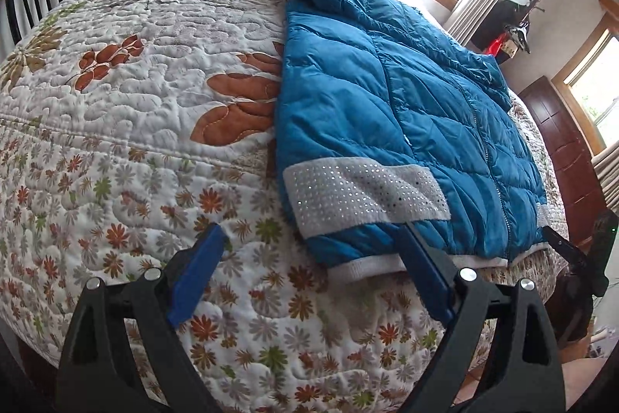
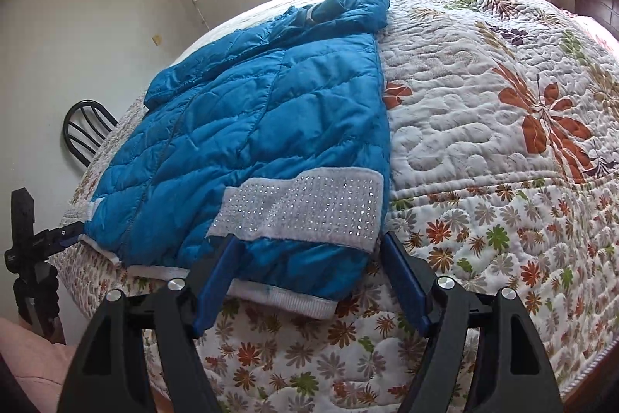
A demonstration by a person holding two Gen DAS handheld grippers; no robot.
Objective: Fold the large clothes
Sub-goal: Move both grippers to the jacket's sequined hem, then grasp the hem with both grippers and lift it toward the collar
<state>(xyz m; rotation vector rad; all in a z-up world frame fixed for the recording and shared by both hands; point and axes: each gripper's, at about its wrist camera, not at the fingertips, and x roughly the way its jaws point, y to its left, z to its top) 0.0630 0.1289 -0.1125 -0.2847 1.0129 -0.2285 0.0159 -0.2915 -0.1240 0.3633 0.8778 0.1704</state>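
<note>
Two tools are held spread at the near hem of the blue jacket [image 1: 387, 111], laid flat on the bed [image 1: 154, 126]: left tool [image 1: 313, 242] and right tool [image 2: 309, 250], perhaps not yet touching, placed for lifting the hem.

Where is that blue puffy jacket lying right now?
The blue jacket lies flat on the floral quilt covering the bed, its white hem at the near edge. In both wrist views it sits just beyond the tools, with windows behind it.
</note>
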